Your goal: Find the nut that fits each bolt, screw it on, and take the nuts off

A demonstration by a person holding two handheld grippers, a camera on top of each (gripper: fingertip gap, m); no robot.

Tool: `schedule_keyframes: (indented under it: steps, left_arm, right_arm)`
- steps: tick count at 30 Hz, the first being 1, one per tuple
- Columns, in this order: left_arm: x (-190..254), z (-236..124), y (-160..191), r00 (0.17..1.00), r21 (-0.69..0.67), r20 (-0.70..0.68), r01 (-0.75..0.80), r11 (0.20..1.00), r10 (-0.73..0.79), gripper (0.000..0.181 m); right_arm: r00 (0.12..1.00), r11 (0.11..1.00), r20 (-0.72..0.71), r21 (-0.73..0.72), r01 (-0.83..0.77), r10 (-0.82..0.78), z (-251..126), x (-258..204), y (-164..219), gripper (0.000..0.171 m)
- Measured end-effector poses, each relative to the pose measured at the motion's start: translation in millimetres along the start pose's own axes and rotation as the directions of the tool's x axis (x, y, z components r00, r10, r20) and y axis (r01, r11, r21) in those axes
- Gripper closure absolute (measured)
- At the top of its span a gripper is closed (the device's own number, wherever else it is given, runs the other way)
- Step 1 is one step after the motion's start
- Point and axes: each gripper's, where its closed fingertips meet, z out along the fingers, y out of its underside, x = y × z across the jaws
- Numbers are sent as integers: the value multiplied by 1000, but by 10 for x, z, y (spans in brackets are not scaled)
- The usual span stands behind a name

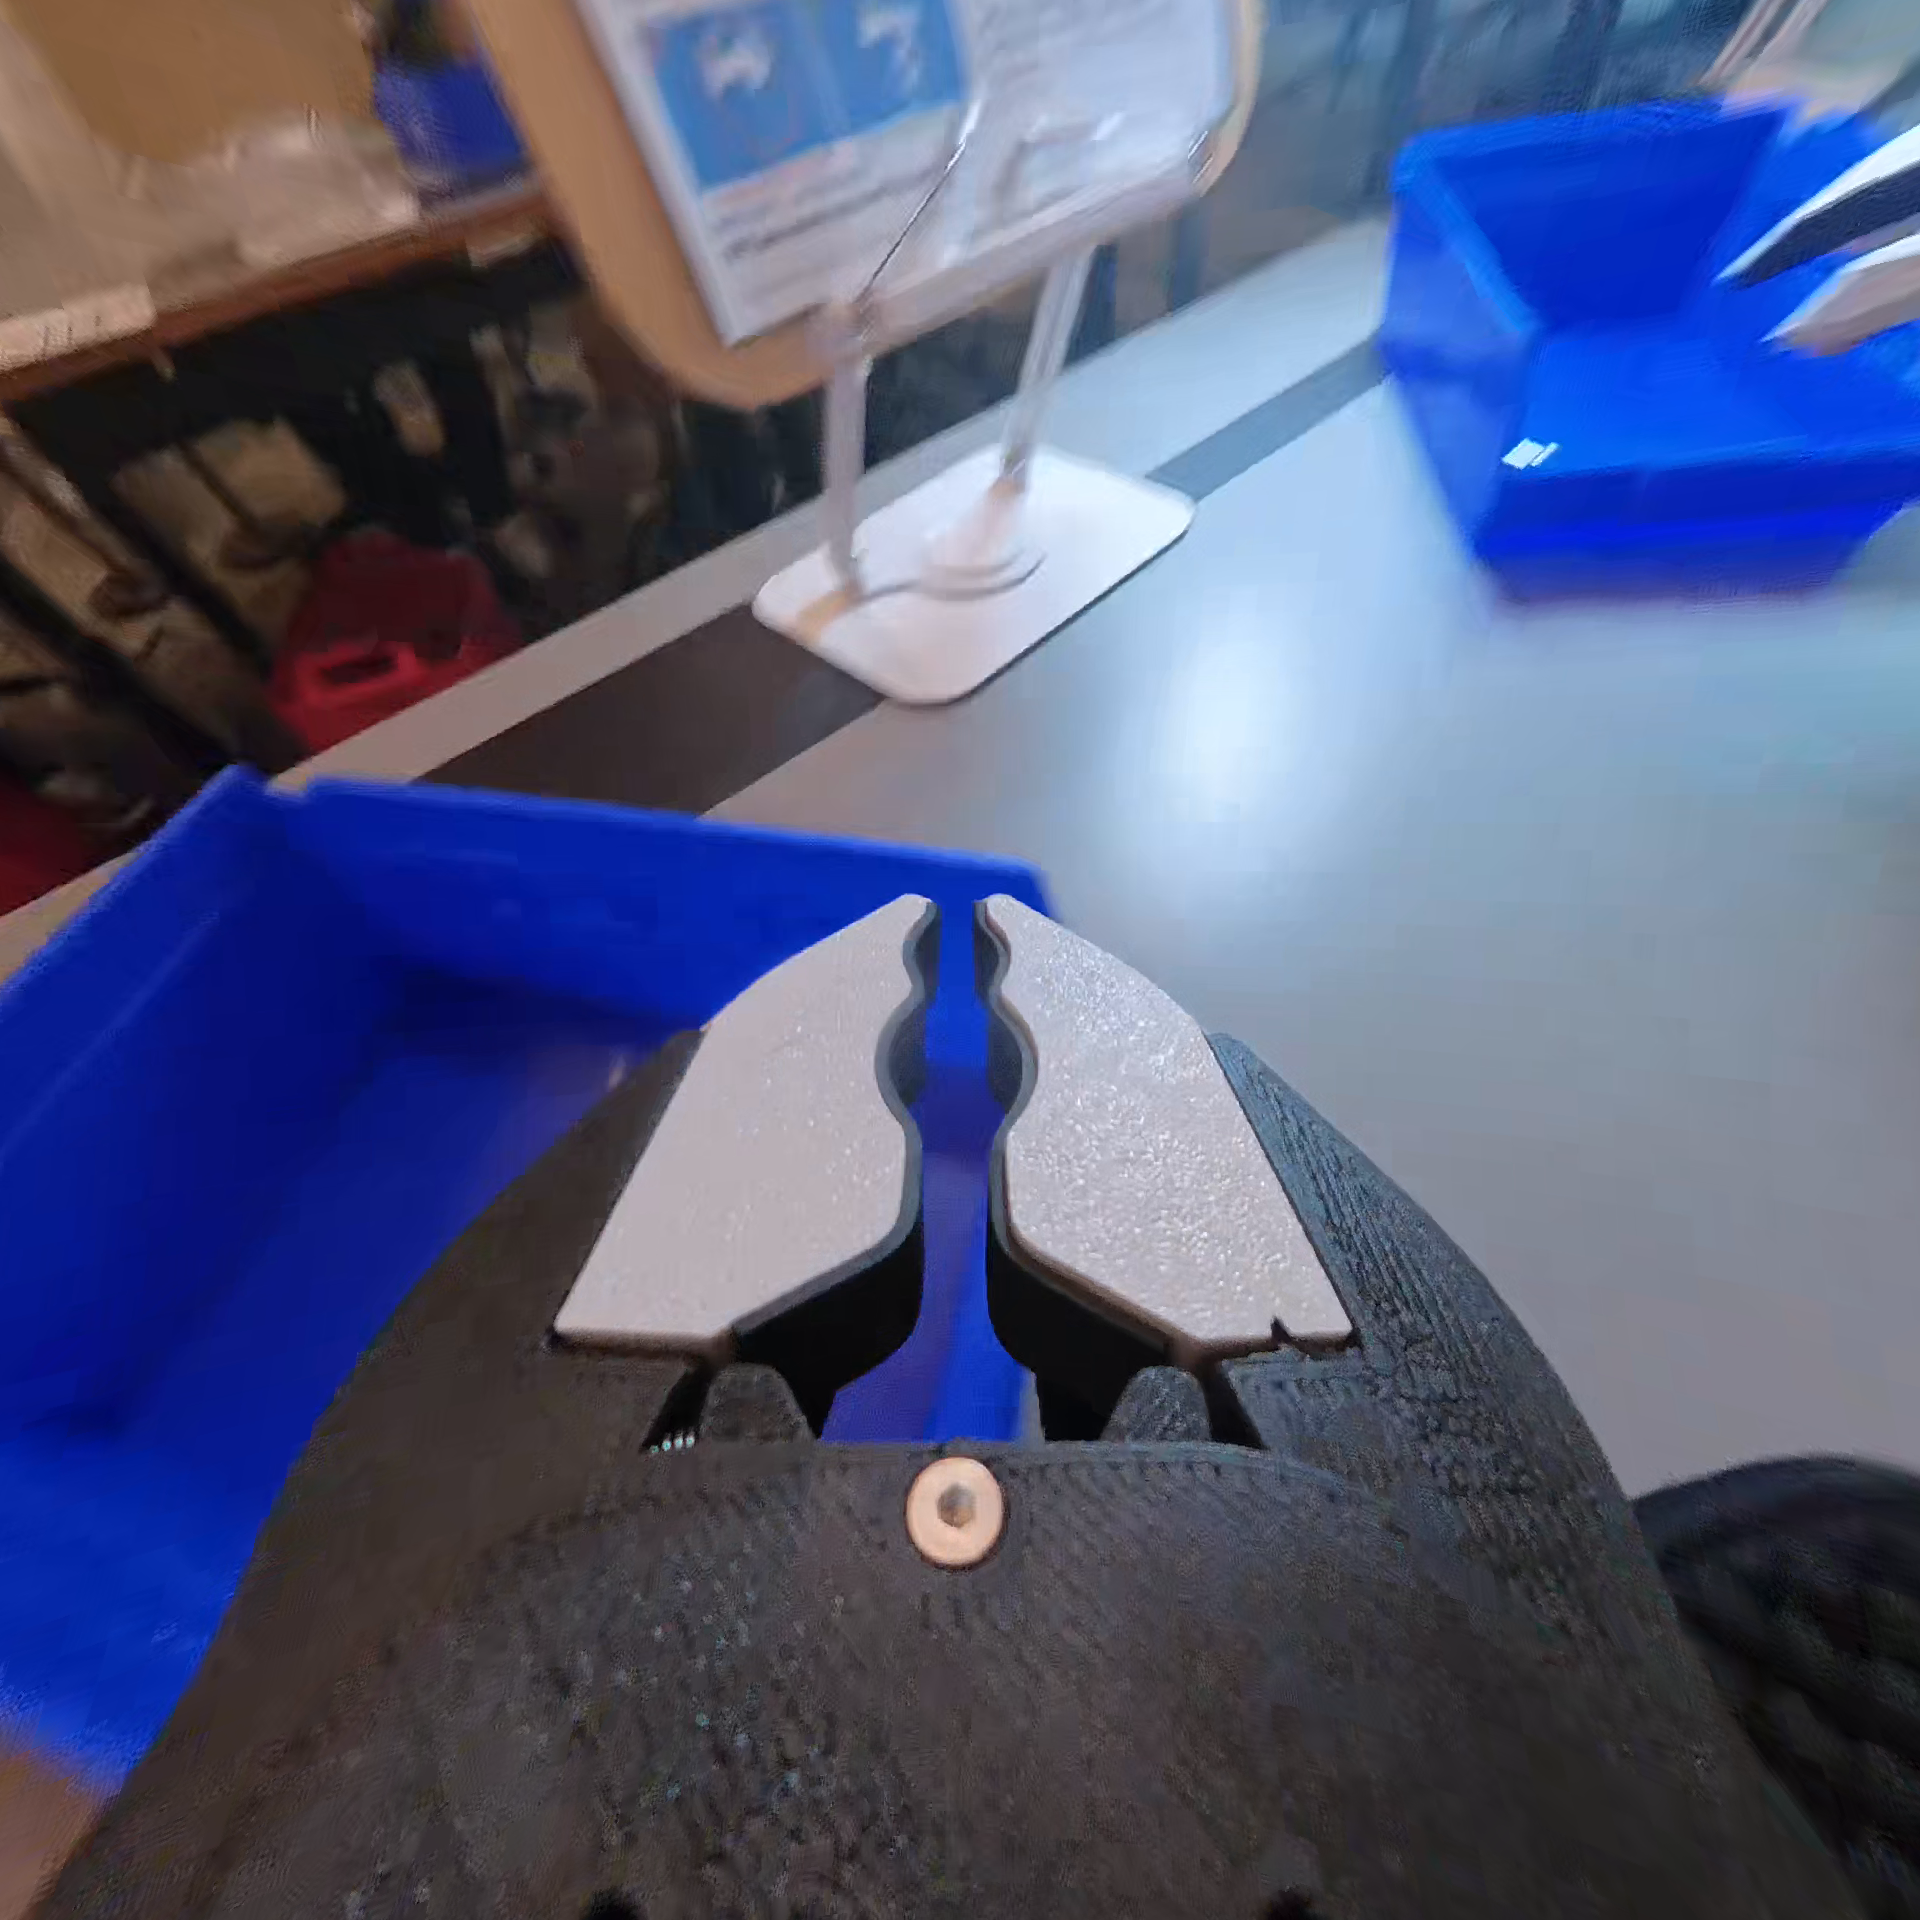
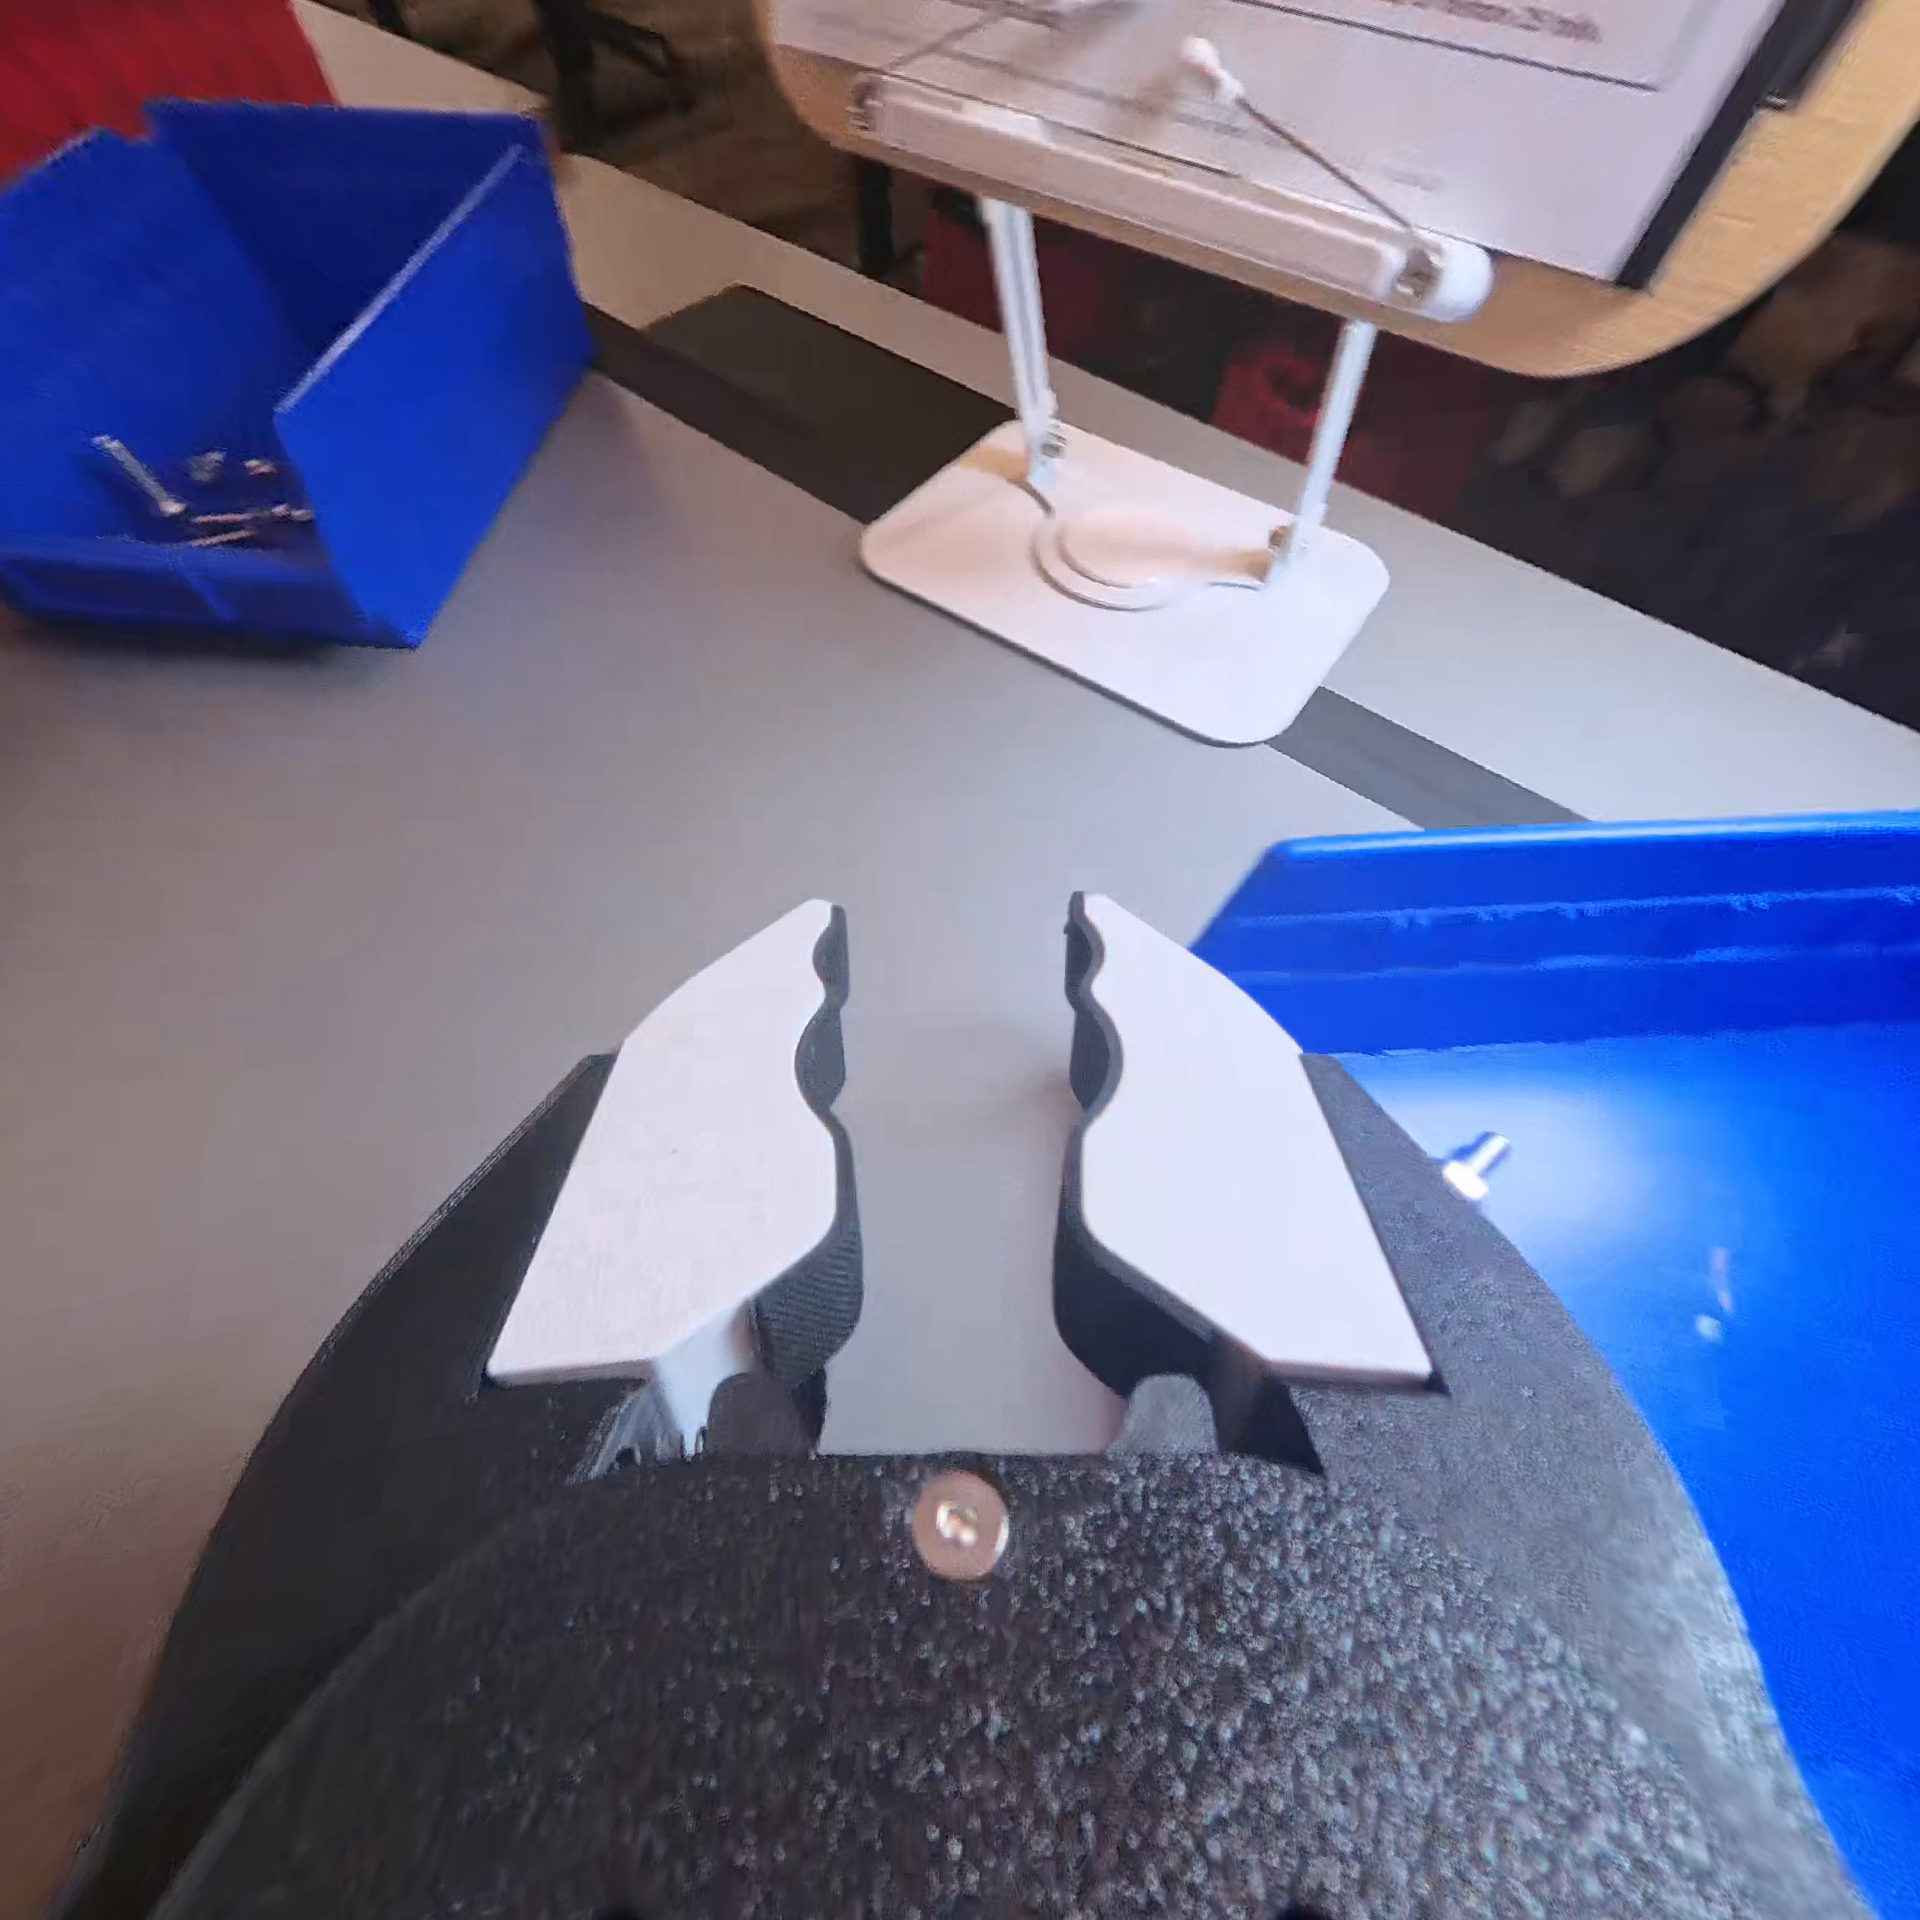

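Left claw [image 1: 956, 914] clenched, empty, over blue bin [image 1: 312, 935]. Right claw [image 2: 956, 914] released above grey counter [image 2: 520, 883], bolt [image 2: 1475, 1153] at 3 o'clock, likely next pick.

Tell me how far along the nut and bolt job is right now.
Nothing looks done. No nut sits on a bolt in view; loose bolts lie in the far blue bin. Neither gripper holds anything: left gripper nearly closed over the blue bin, right gripper open over the table. Matching, screwing and unscrewing remain.
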Motion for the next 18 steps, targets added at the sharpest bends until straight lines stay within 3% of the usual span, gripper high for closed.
schedule_keyframes:
  steps: [3, 6, 8, 9, 18]
  left_arm:
    - [-476, -66, 407, 1000, -341, -11, -27, 940, 24, 163]
    - [-721, -165, 980, 998, -671, -62, -20, 741, -29, 148]
    - [-858, -232, 1253, 998, -789, -63, -40, 613, -16, 145]
    - [-911, -282, 1370, 997, -836, -71, -59, 545, -2, 144]
    - [-983, -382, 1637, 978, -942, -192, -208, 263, 86, 144]
  right_arm:
    - [994, 997, 94, 54, 50, -54, 60, -439, 119, 146]
    - [982, 988, 157, 130, 82, -103, 159, -704, 211, 170]
    - [975, 977, 171, 184, 109, -141, 199, -792, 234, 171]
    - [972, 975, 181, 187, 117, -152, 207, -824, 247, 171]
    - [974, 974, 205, 222, 48, -95, 153, -730, 270, 171]
